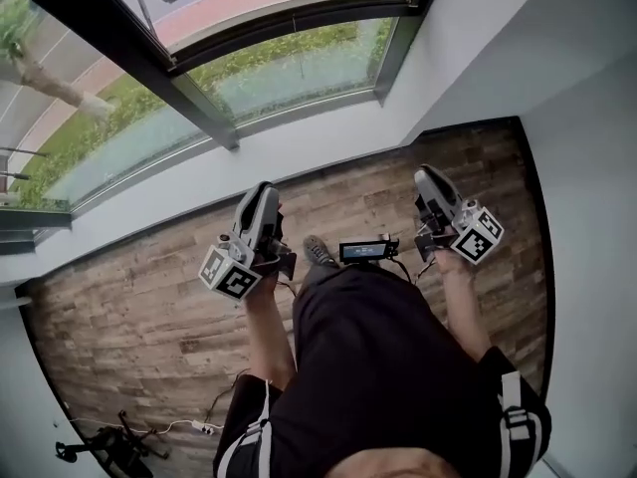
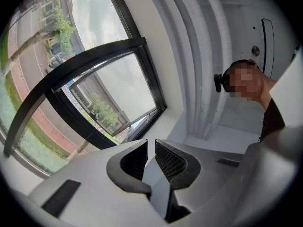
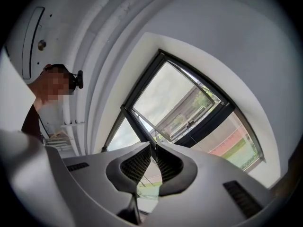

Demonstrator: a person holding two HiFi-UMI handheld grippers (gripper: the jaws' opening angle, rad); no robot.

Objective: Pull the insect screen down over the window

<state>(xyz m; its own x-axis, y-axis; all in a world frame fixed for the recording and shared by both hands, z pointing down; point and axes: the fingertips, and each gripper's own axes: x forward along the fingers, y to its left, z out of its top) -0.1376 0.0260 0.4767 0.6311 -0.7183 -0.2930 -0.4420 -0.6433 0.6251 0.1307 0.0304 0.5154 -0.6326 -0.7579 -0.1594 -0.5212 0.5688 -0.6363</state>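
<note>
- Looking steeply down past a black-shirted torso [image 1: 378,366], closest to the lens, both forearms reaching forward.
- Facing a big dark-framed window [image 1: 269,58] across a white sill [image 1: 299,147]; in the gripper views, seeing one sash [image 2: 118,93] tilted open, with grass and paving outside.
- Standing on a wooden floor [image 1: 129,307], a little back from the sill.
- Cannot find the insect screen in any view: no mesh across the glass. Probably rolled up at the top of the frame, above what the head view takes in.
- Holding the left gripper [image 2: 151,143] tilted slightly up toward the window, jaws a narrow slit apart, nothing between them.
- Holding the right gripper [image 3: 152,148] much the same way, jaws all but meeting at the tips, empty too.
- Carrying a small black device [image 1: 368,251] at the waist, between the two grippers.
- Judging the step in hand: approach only, nothing gripped, screen not yet drawn.
- Next, likely: raise a gripper to the top of the frame, find whatever handle the screen offers, spread the jaws wider, close on it, then draw straight down and evenly to avoid skewing.
</note>
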